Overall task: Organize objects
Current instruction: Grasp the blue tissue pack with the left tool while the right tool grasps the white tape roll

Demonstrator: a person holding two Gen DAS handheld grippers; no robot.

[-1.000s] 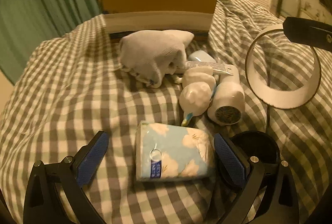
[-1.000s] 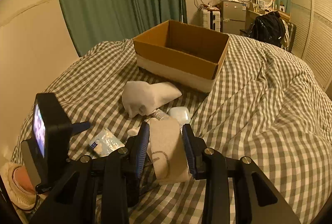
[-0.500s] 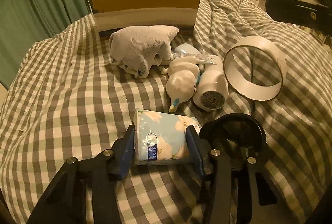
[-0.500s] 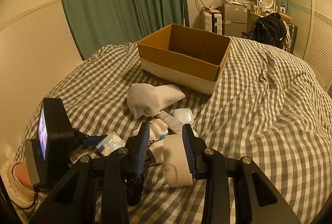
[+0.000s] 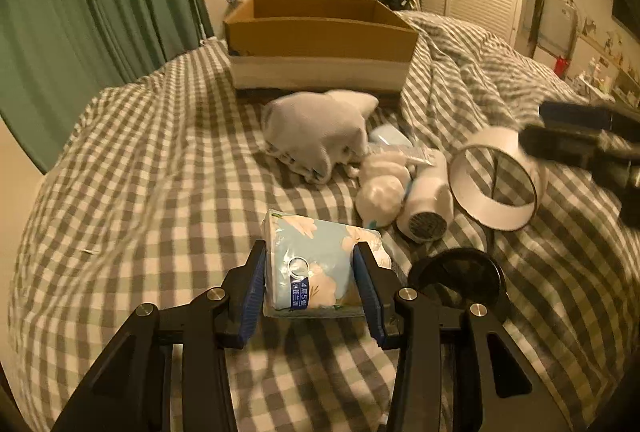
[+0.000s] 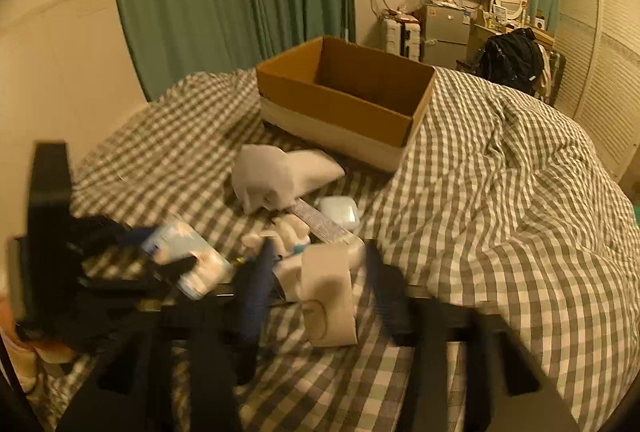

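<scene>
While blurred, right fingers [image 6: 316,284] apart around one tape roll [image 6: 328,300]; left fingers [image 5: 316,288] clamping one tissue pack [image 5: 320,268].

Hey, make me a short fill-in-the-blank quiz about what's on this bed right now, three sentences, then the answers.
1. The left gripper is shut on the floral ____ pack.
2. The open cardboard box sits on a ____-patterned bedspread.
3. In the right wrist view, the white tape roll sits between the right gripper's fingers, which are spread ____ than the roll.

Missing words: tissue; checked; wider
</scene>
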